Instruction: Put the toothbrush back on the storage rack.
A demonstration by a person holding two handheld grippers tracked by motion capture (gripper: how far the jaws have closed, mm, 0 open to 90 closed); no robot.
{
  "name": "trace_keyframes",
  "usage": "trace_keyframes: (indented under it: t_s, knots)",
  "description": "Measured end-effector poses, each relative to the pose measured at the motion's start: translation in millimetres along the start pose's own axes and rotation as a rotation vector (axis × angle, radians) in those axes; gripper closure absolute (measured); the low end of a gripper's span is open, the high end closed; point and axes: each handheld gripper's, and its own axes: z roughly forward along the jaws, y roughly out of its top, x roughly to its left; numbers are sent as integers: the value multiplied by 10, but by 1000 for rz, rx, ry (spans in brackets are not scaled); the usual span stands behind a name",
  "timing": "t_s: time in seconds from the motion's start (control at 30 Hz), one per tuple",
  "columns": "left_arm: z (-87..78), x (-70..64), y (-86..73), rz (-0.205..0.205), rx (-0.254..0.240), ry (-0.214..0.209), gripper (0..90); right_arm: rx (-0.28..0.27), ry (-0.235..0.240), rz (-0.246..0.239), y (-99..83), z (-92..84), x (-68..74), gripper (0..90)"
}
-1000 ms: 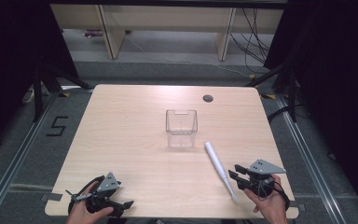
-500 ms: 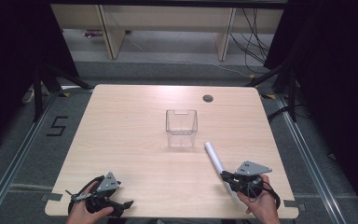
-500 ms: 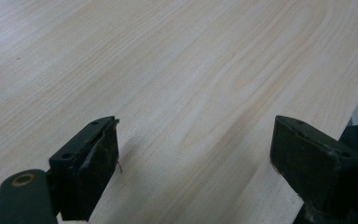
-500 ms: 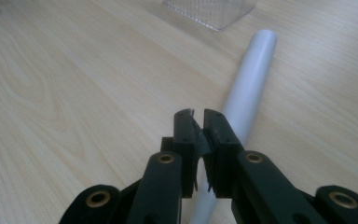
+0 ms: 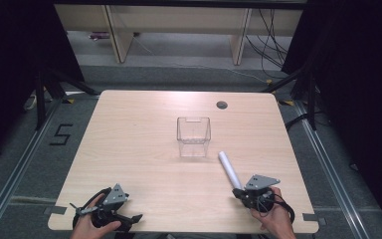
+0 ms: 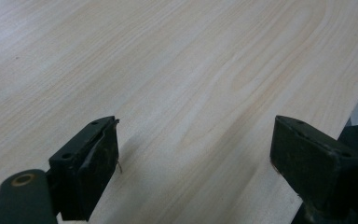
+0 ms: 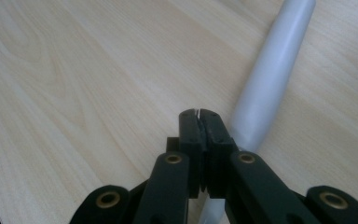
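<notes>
Right gripper view: the right gripper (image 7: 199, 114) has just been closing and its jaws now meet with nothing between them, the white tube (image 7: 272, 74) lying just beside them at 1 o'clock. High view: tube (image 5: 229, 170) runs from that gripper (image 5: 239, 192) toward the clear box (image 5: 193, 136) at table centre; floor marking reads "5" (image 5: 61, 135). Left gripper (image 6: 193, 154) rests low at 7 o'clock, jaws wide over bare table (image 6: 177, 70).

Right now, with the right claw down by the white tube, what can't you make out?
- Near end of the white tube: right gripper view, hidden behind the shut right claw; contact unclear.
- Same spot, high view: the claw's grey plate covers it.
- Clear box: high view, too small to tell whether anything is inside.
- Left claw, open: its right jaw is cut off by the frame edge.
</notes>
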Motion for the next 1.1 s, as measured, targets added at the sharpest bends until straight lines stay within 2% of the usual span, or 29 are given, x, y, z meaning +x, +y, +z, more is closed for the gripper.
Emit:
trace_keyframes:
  t_s: [0.13, 0.17, 0.3, 0.33, 0.37, 0.4, 0.43, 0.47, 0.57, 0.63, 0.8, 0.87, 0.93, 1.0, 1.07, 1.1]
  knots:
    - [6, -2, -2, -1, 0, 0, 150, 28, -6, 12, -16, 4, -4, 891]
    - [6, -1, -1, 4, -1, -4, 150, 38, 1, 1, -21, 13, -13, 892]
    - [-2, -3, -1, 0, -3, 1, 150, 31, -12, -9, -32, 22, -13, 894]
    - [3, -3, -2, -4, 0, 0, 150, 52, -9, 24, -38, 12, 6, 897]
    - [7, -2, -2, -1, 0, -1, 150, 56, -16, 1, -43, 9, -21, 897]
    - [7, -2, -2, -1, 0, -1, 150, 69, -16, 7, -46, 0, -24, 897]
    - [9, -9, -3, -4, -2, -5, 150, 57, -24, 4, -57, 12, -29, 897]
    - [4, -10, -3, -1, -3, -9, 150, 72, -11, -10, -54, -2, -44, 897]
    - [0, -3, -2, -1, -1, 1, 150, 82, -27, 6, -61, -28, -54, 898]
    - [0, -2, -3, -1, -1, 0, 150, 80, -34, -2, -66, -28, -71, 898]
    - [6, -2, -1, 4, 0, -6, 150, 62, -54, 21, -94, -37, -128, 898]
    - [5, -3, -1, -1, 0, -1, 150, 90, -62, 25, -97, -81, -188, 898]
    - [9, -8, -3, -3, -1, -4, 150, 67, -81, 23, -120, -73, -233, 899]
    - [7, -12, -3, -4, -3, -10, 150, 68, -82, 17, -123, -80, -262, 899]
    - [7, -8, -2, -3, 0, -1, 150, 67, -78, 27, -130, -83, -316, 899]
    - [7, -8, -2, -3, 0, -1, 150, 69, -90, 35, -131, -92, -326, 899]
